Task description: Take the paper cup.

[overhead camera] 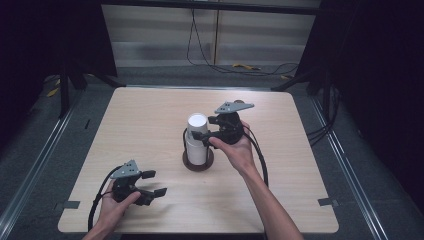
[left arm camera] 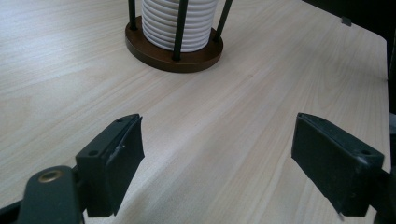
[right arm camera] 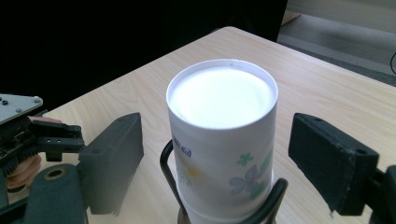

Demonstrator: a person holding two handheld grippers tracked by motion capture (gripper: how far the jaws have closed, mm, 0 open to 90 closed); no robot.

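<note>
A stack of white paper cups [overhead camera: 197, 137] stands in a holder of black rods on a round brown base [overhead camera: 198, 162] at the middle of the table. The top cup [right arm camera: 222, 140] has a flower print and a white inside. My right gripper [overhead camera: 206, 128] is at the top of the stack from the right, open, one jaw on each side of the top cup [right arm camera: 222, 156] with a gap on both sides. My left gripper [overhead camera: 154, 183] rests low at the near left, open with nothing between its jaws [left arm camera: 217, 158], and points toward the holder's base [left arm camera: 173, 55].
The light wooden table [overhead camera: 150, 115] has bare board all round the holder. Its right edge [left arm camera: 373, 56] lies past the holder in the left gripper view. Dark floor, rails and cables [overhead camera: 260, 67] surround the table.
</note>
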